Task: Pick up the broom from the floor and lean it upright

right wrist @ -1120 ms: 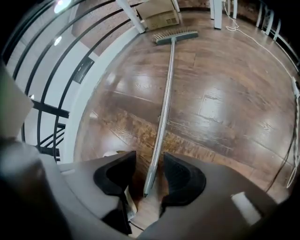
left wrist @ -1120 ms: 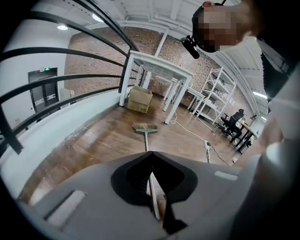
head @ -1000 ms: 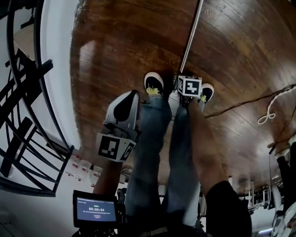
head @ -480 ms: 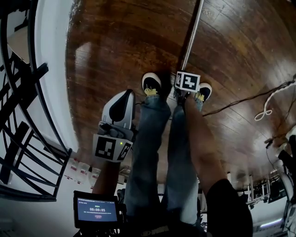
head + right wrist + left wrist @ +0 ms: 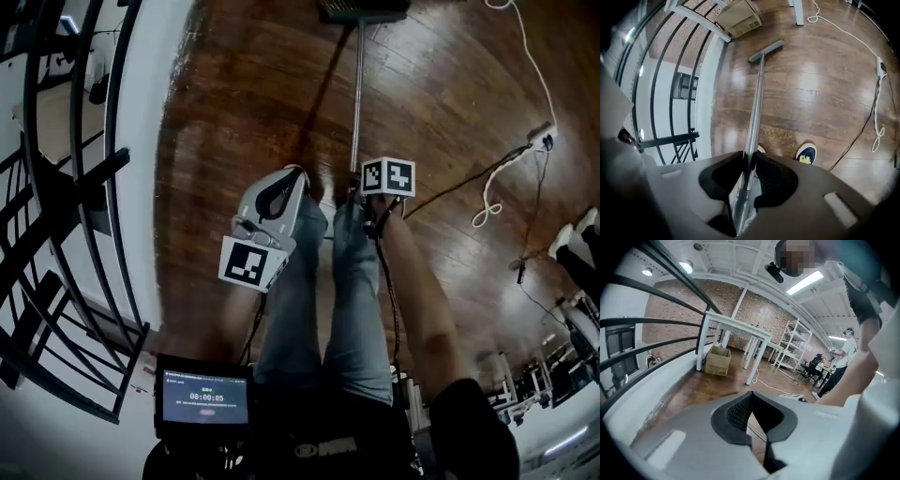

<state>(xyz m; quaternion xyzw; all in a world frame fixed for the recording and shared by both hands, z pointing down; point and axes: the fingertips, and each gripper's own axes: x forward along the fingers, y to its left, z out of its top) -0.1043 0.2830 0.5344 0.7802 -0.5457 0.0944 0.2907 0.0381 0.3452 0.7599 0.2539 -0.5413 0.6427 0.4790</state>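
Right gripper view: my right gripper (image 5: 749,164), jaws just been closing, clamps the broom (image 5: 757,98) by its handle. The broom's head rests on the wooden floor (image 5: 820,93) ahead. My left gripper (image 5: 750,399): jaws together, holding nothing.

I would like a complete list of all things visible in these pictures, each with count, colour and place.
floor: one, brown wood, below everything
broom: one, silver handle and dark head, head on the floor, handle up in the right gripper
railing: one, black, at the floor's left edge
cable: one, white, on the floor at the right
table: one, white, far side of the room
cardboard box: one, brown, on the floor beside the table
screen: one, lit blue, at the person's waist
legs: two, blue jeans, middle of the head view
left gripper: one, grey, shut and empty
right gripper: one, grey, jaws just closed on the broom handle
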